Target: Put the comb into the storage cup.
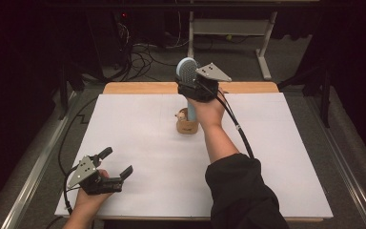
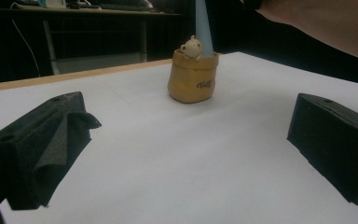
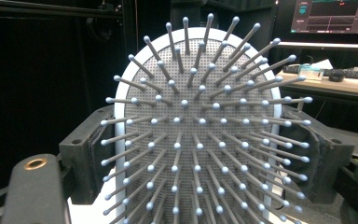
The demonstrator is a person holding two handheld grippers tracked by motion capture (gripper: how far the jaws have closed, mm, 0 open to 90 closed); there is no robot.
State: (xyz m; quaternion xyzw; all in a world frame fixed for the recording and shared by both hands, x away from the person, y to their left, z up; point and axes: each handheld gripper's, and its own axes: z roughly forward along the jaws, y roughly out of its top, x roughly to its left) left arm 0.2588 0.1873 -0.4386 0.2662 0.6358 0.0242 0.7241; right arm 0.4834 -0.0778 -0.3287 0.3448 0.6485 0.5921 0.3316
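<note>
High view and both gripper views, one moment. The right gripper (image 1: 194,85) pinched the head of a pale blue plastic paddle hairbrush (image 1: 187,71), its jaws pressed against the two edges of the oval, grey-cushioned bristle pad (image 3: 193,140), as the right gripper view showed. The brush stood upright with its tapered handle (image 2: 203,30) lowered into a small tan pouch-shaped holder (image 1: 188,127) bearing a cream-coloured animal figure (image 2: 190,48) at its rim. The holder sat on the white board (image 1: 143,157) covering the wooden table (image 1: 138,88), toward the far middle of the board. The left gripper (image 1: 112,168) rested at the near left corner of the board, well apart from the holder, its jaws spread wide and holding nothing.

The step in hand appeared to be the seating of the brush in the holder, or equally its lifting out; the frames did not settle which, nor whether the handle tip touched the bottom. If seating, the next move would call for a straight descent until the handle bore on the base, then a gentle parting of the jaws, since a tall brush in a light holder could tip it. The idle left gripper could steady the holder.
</note>
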